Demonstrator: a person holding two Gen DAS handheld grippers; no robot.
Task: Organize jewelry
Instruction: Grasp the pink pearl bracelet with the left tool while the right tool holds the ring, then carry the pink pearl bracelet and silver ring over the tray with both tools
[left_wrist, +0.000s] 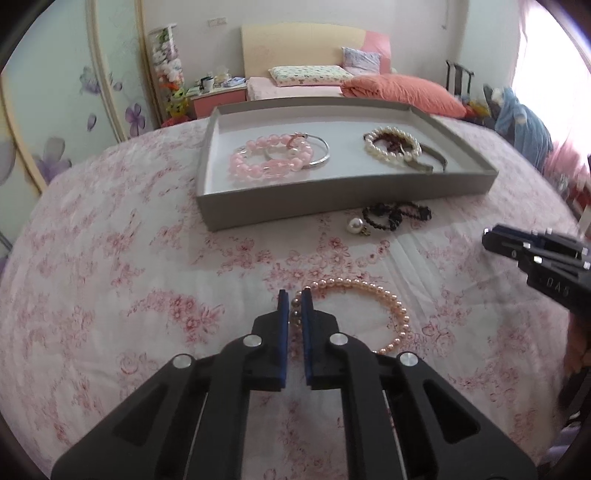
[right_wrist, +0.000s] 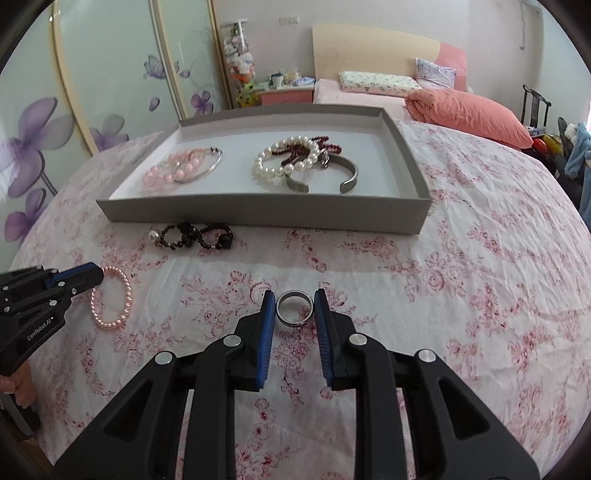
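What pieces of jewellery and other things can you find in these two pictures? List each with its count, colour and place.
Shallow cardboard tray: one, grey with a white floor, on the bedspread.
Pink bead bracelets with a thin silver bangle: one cluster, left part of the tray.
White pearl bracelet: one, in the tray, over dark red beads.
Open metal cuff: one, dull silver, right of the pearls.
Black bead strands with a white pearl: one heap, on the bedspread in front of the tray.
Peach pearl bracelet: one, on the bedspread.
Metal ring: one, silver.
Floral bedspread: one, white and pink.
Left gripper: shut on the peach pearl bracelet.
Right gripper: pads around the ring; contact unclear.
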